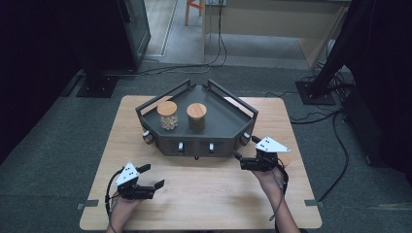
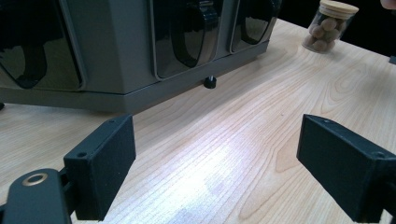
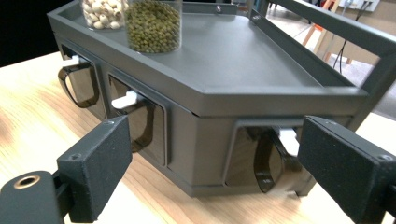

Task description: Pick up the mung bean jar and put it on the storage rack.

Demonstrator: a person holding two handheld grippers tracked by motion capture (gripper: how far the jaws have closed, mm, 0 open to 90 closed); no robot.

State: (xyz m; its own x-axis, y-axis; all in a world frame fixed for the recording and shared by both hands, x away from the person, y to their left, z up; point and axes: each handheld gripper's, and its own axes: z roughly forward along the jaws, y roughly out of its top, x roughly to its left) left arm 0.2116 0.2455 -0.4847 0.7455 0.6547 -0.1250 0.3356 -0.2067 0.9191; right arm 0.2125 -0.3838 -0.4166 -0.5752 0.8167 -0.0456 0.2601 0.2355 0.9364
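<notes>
Resting low over the near left part of the wooden table [image 1: 204, 194], the left gripper [image 1: 151, 177] has its jaws spread wide with nothing between them. Over towards the right edge, the right gripper [image 1: 239, 156] is likewise spread and empty, its tips just beside the front right corner of the dark grey dispenser rack [image 1: 228, 124]. In the right gripper view that corner fills the gap between the jaws, and a smoky drawer with a white tab [image 3: 266, 158] sits straight ahead, partly cut off by the right jaw. The rack lies across the far middle of the table, its long side parallel to the near edge and its drawers facing the person. On its top tray stand two upright cork-lidded jars, one of pale round nuts [image 1: 168, 115] on the left and one of green beans [image 1: 196, 117] beside it, apart. Farther drawers are dim, contents unreadable
</notes>
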